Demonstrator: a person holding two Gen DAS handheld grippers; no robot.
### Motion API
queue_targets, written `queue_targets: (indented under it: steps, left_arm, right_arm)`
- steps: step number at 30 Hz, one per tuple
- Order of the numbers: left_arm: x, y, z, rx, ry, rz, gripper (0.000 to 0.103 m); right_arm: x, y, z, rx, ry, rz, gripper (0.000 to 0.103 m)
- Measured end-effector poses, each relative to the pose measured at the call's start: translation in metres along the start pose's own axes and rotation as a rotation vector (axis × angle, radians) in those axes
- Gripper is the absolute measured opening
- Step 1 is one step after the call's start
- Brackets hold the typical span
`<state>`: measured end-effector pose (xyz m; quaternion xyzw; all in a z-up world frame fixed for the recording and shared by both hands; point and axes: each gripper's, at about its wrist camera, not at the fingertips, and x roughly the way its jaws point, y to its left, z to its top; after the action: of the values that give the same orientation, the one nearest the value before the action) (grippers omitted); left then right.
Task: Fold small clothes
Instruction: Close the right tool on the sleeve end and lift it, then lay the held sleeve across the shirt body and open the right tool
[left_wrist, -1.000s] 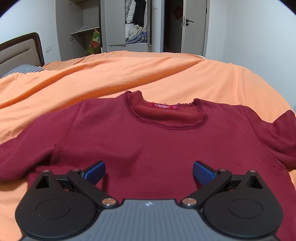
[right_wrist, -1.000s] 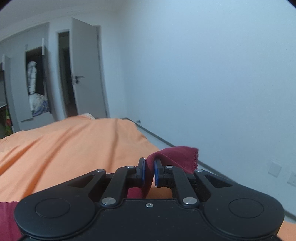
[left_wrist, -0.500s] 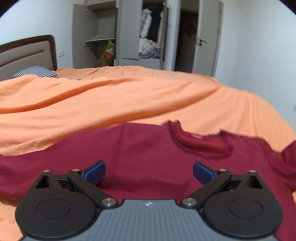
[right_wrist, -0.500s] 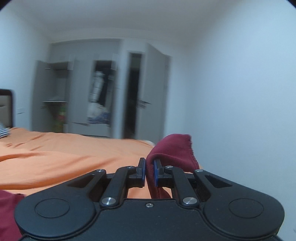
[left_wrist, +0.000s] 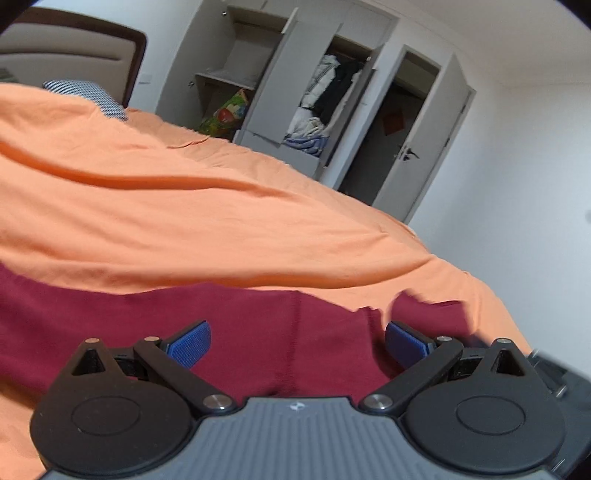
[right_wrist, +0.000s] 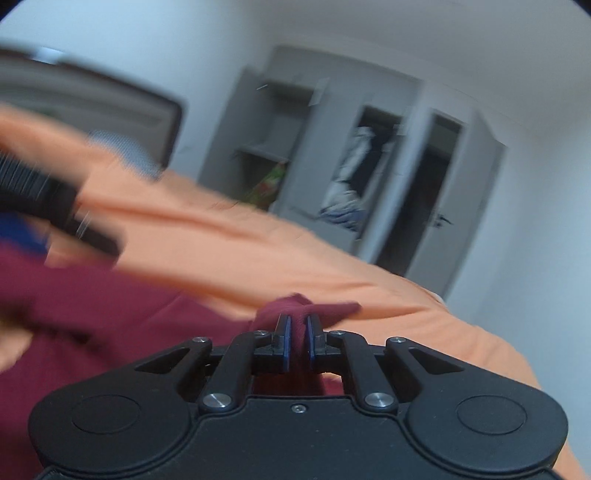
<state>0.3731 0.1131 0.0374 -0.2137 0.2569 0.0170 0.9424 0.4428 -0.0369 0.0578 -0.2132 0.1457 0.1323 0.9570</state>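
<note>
- Your right gripper (right_wrist: 298, 341) swung from facing the wall toward the wardrobe (right_wrist: 369, 166), carrying the sleeve in over the shirt (right_wrist: 110, 314).
- Its fingers were clenched on a bunch of that dark red cloth.
- Your left gripper (left_wrist: 297, 345) was spread wide, grasping nothing.
- Between and ahead of those fingers, the shirt (left_wrist: 258, 325) lay on the orange bedspread (left_wrist: 184, 221).
</note>
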Motion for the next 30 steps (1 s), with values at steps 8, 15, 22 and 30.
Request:
queue_targets:
  steps: [8, 15, 22, 30]
  left_arm:
    - [0.005, 0.02, -0.006, -0.036, 0.019, 0.01, 0.103]
    - [0.011, 0.012, -0.01, -0.039, 0.033, -0.023, 0.103]
    - [0.025, 0.001, -0.019, -0.005, 0.068, -0.017, 0.103]
    - [0.051, -0.024, -0.043, 0.068, 0.111, 0.057, 0.103]
  right_arm:
    - [-0.02, 0.061, -0.031, -0.303, 0.003, 0.049, 0.009]
    - [-0.034, 0.073, -0.047, -0.406, 0.007, 0.15, 0.02]
    - [-0.072, 0.038, -0.041, -0.177, 0.059, 0.257, 0.071]
    - [-0.101, -0.061, -0.068, 0.098, 0.093, 0.002, 0.102]
